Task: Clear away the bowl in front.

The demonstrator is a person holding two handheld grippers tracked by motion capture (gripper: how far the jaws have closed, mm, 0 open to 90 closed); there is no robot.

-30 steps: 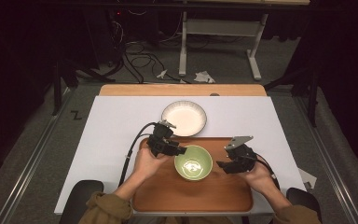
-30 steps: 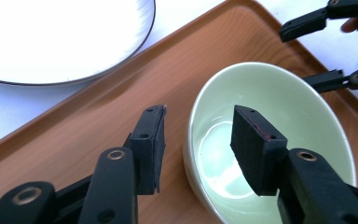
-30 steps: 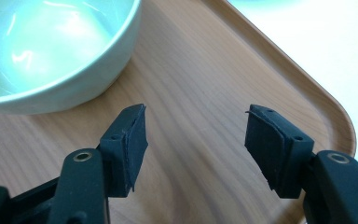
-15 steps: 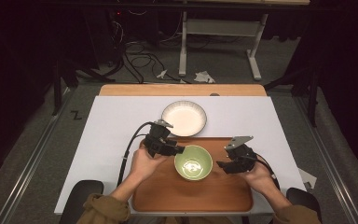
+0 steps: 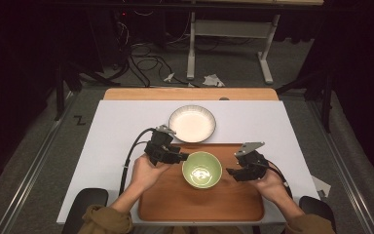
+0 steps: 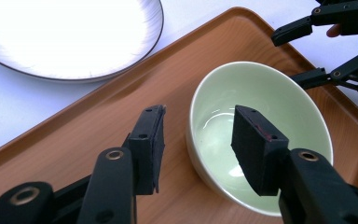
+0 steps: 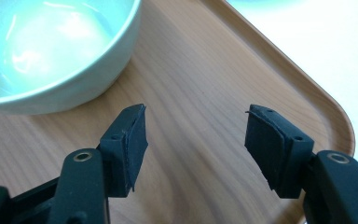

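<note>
A bowl [image 5: 202, 169] stands on a tray [image 5: 175, 204] at the near edge of the table [image 5: 112, 126]. Behind the tray, touching its far rim, lies a plate [image 5: 192, 123]. The left gripper [image 5: 175, 157] straddles the bowl's left rim; the right gripper [image 5: 233, 171] hovers just right of the bowl.

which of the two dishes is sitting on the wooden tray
The green bowl sits on the tray; the white plate lies beyond it on the table.
</note>
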